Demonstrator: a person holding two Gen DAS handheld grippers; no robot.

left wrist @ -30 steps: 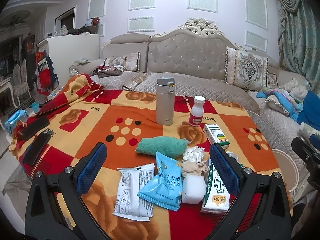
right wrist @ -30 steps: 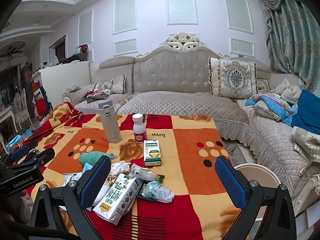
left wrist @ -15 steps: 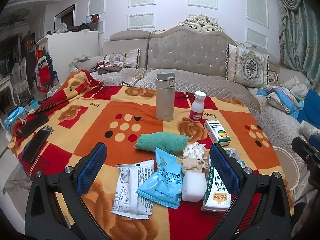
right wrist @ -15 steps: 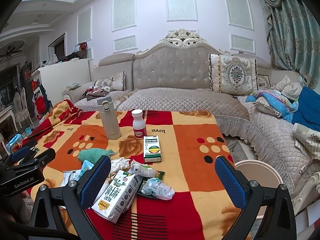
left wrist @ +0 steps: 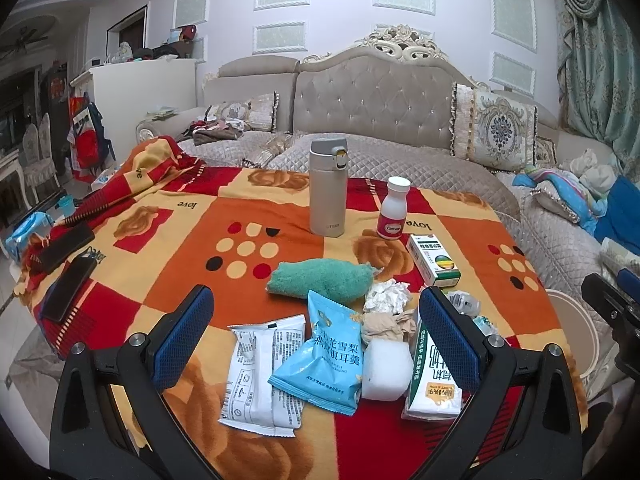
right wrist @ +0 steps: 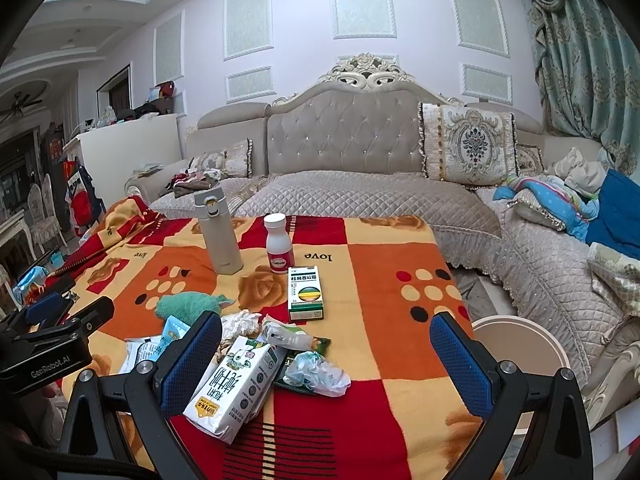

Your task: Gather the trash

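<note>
Crinkly plastic litter heaped at near edge of blanket [left wrist: 168,248]: blue snack bag [left wrist: 326,354], milk carton [right wrist: 230,386], tissue wad [left wrist: 386,296]. My left gripper [left wrist: 316,332] and right gripper [right wrist: 326,354] gape wide, empty, above heap. Risk: slick bag slips; bin [right wrist: 524,344] off to right.

1. A thermos [left wrist: 327,188] and pill bottle [left wrist: 393,208] stand side by side at the tabletop's [left wrist: 168,256] far end.
2. Nearer, a towel [left wrist: 320,278] lies left of a medicine box [left wrist: 433,259].
3. Snack packets [left wrist: 320,354], crumpled tissue [left wrist: 386,296] and a milk carton [left wrist: 432,376] cluster nearest.
</note>
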